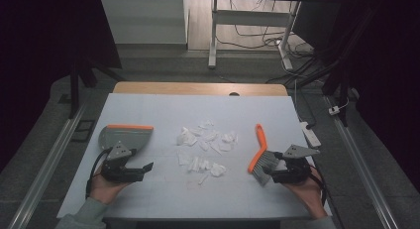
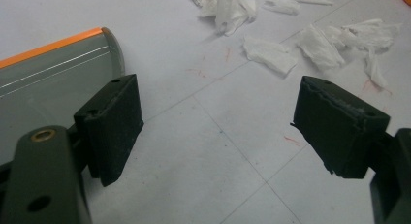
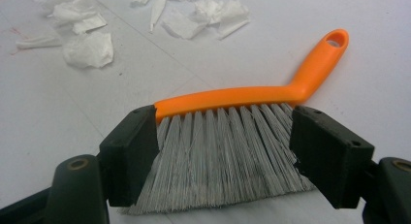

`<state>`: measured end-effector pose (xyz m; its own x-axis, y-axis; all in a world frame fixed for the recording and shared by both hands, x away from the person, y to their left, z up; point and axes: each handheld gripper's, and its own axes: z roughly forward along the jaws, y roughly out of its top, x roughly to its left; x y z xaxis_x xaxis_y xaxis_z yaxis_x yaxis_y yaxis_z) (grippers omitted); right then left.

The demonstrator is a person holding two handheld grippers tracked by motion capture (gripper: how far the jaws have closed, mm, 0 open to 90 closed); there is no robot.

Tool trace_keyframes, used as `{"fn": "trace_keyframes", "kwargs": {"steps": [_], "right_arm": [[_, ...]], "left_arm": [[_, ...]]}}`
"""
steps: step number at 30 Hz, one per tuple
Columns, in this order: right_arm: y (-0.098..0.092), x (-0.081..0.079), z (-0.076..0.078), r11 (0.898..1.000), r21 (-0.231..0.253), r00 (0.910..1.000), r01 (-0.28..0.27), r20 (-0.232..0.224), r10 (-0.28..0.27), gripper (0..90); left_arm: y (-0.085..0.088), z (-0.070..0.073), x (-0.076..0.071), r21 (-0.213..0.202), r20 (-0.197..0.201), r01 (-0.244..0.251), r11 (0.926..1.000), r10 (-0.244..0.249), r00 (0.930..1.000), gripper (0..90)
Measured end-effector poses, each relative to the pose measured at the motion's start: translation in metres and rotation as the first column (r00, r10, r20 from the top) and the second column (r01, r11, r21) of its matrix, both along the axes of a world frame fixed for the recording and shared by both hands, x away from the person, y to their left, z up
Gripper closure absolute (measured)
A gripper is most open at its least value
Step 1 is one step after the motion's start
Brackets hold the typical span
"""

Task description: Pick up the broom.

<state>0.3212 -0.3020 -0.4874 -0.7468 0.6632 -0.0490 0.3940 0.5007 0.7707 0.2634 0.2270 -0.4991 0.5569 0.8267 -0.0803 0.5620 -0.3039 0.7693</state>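
A grey dustpan [image 1: 126, 136] with an orange front edge lies on the left of the white table [image 1: 163, 107]. My left gripper [image 1: 143, 168] hovers just in front of it, open, with bare table between its pads [image 2: 225, 122]; the dustpan [image 2: 48, 76] sits beside its left jaw. Torn white paper scraps [image 1: 205, 147] lie scattered mid-table [image 2: 271, 54]. An orange hand brush [image 1: 259, 149] with grey bristles lies at the right. My right gripper [image 1: 271, 173] is open, its jaws flanking the bristles [image 3: 231, 151], and the orange handle [image 3: 310, 71] points away.
The table's wooden far edge [image 1: 198, 87] runs across the back. A white power strip [image 1: 311, 134] lies on the floor at the right, with cables and desk legs [image 1: 213, 35] beyond. Paper scraps [image 3: 87, 47] lie to the brush's left.
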Motion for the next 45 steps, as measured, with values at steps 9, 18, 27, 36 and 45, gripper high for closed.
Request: {"fn": "trace_keyframes", "kwargs": {"steps": [9,18,27,36,45], "right_arm": [[0.0,0.0,0.001,1.0,0.005,1.0,0.009,0.001,-0.009,26.1],[0.001,0.0,0.006,1.0,-0.004,0.9997,0.02,-0.013,-0.02,27.1],[0.005,0.004,0.024,0.999,-0.018,0.9987,0.045,-0.023,-0.046,28.0],[0.013,0.027,0.038,0.995,-0.069,0.9947,0.07,-0.07,-0.075,29.8],[0.029,0.064,0.05,0.985,-0.148,0.983,0.091,-0.145,-0.113,30.1]], "left_arm": [[0.0,0.0,0.0,0.004,0.006,-0.002,1.0,0.002,1.0,19.1],[0.0,0.001,0.001,0.006,0.006,-0.001,1.0,0.001,1.0,19.2],[-0.001,0.001,0.001,0.009,0.004,0.003,1.0,-0.003,1.0,19.2],[0.001,0.002,0.005,0.001,-0.005,-0.002,1.0,0.002,1.0,19.2],[0.0,0.001,0.004,0.009,-0.004,0.009,0.9999,-0.009,0.9999,19.3]]}}
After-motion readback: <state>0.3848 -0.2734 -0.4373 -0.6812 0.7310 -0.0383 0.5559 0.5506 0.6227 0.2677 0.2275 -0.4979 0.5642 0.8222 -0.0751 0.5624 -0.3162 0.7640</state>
